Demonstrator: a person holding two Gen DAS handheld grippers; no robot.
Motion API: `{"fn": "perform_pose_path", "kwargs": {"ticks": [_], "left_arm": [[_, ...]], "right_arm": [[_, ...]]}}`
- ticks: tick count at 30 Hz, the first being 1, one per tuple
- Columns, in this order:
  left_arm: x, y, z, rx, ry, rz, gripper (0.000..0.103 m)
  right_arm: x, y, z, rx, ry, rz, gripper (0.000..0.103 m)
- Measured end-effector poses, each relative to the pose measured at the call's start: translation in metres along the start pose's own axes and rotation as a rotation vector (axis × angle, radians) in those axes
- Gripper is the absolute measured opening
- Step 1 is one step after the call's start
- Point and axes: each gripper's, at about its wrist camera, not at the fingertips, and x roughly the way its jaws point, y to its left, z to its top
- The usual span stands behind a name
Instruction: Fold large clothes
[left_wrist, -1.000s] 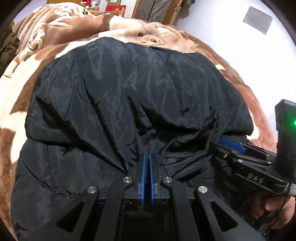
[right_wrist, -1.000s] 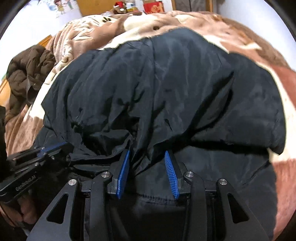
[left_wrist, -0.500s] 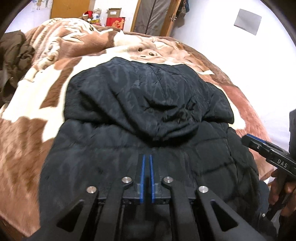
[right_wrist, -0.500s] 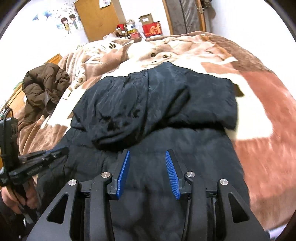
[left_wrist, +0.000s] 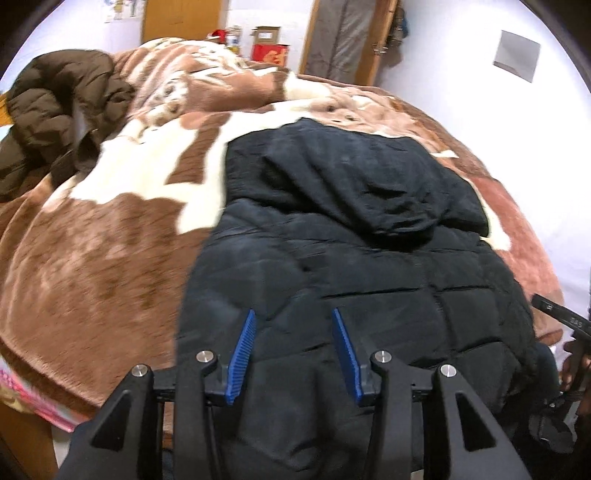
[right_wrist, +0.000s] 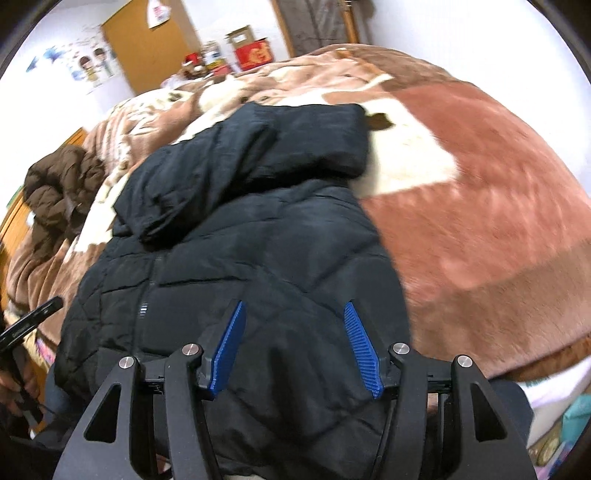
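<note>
A black quilted puffer jacket (left_wrist: 369, 266) lies on the bed, its hood (left_wrist: 369, 184) folded down over the upper body. It also shows in the right wrist view (right_wrist: 258, 266). My left gripper (left_wrist: 293, 354) is open and empty, above the jacket's near left part. My right gripper (right_wrist: 293, 347) is open and empty, above the jacket's near right part. The right gripper's tip (left_wrist: 554, 314) shows at the right edge of the left wrist view; the left gripper's tip (right_wrist: 33, 321) shows at the left edge of the right wrist view.
A brown and white plush blanket (left_wrist: 110, 240) covers the bed. A brown puffer coat (left_wrist: 55, 110) lies bunched at the far left. Boxes (right_wrist: 251, 48) and a wooden door stand by the far wall. The bed's edge is near me.
Both grippers have pulled back and up from the jacket. The left gripper, shut before, is now open. The hood now lies folded down on the jacket's body.
</note>
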Motion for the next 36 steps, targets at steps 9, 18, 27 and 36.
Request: {"fn": "perform_pose_path", "kwargs": {"ticks": [9, 18, 27, 36], "left_arm": [[0.019, 0.052, -0.023, -0.098, 0.067, 0.071, 0.049], [0.029, 0.062, -0.042, -0.15, 0.105, 0.045, 0.058], [0.028, 0.051, -0.059, -0.161, 0.167, -0.039, 0.061], [0.042, 0.039, -0.062, -0.152, 0.228, -0.04, 0.054]], "right_arm": [[0.018, -0.043, -0.013, 0.132, 0.084, -0.007, 0.058], [0.029, -0.061, -0.024, 0.234, 0.157, 0.035, 0.058], [0.027, -0.045, -0.044, 0.198, 0.267, 0.075, 0.059], [0.04, -0.045, -0.048, 0.208, 0.336, 0.082, 0.051]]}}
